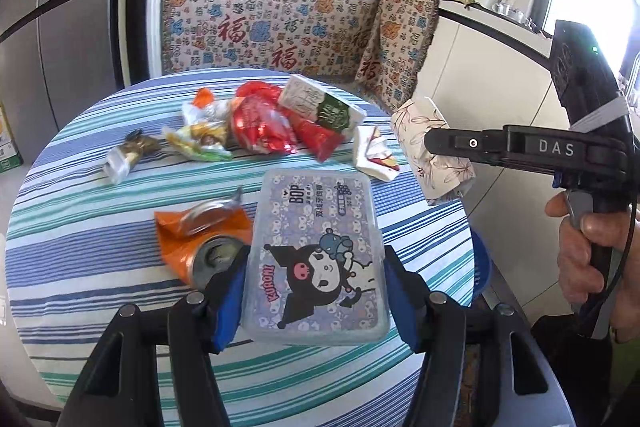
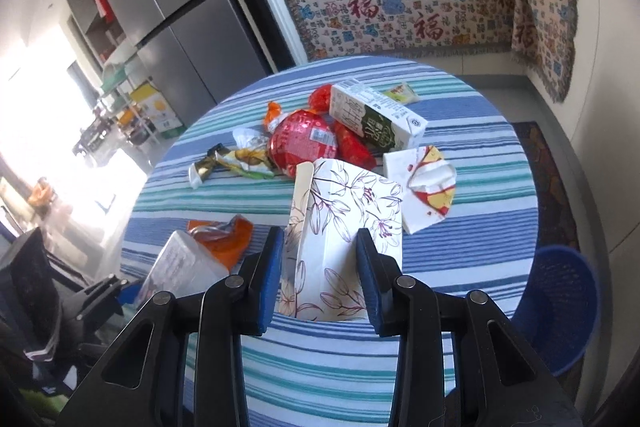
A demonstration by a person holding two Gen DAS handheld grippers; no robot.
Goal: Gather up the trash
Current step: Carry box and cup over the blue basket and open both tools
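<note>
My left gripper (image 1: 316,291) is shut on a clear plastic box with a cartoon label (image 1: 316,255), held above the striped round table (image 1: 80,235). My right gripper (image 2: 320,267) is shut on a white carton with a lily print (image 2: 344,227), lifted off the table; that carton (image 1: 424,131) also shows in the left wrist view. A crushed orange can (image 1: 200,243) lies just left of the box. Farther back lie a red wrapper (image 2: 300,143), a green-and-white milk carton (image 2: 376,119), a torn paper packet (image 2: 428,183) and small wrappers (image 1: 128,155).
A blue mesh basket (image 2: 560,299) stands on the floor at the table's right. A patterned cloth (image 1: 272,15) covers a counter behind, with pots on top. A grey fridge (image 2: 168,7) is at the left. A hand (image 1: 580,247) holds the right gripper's handle.
</note>
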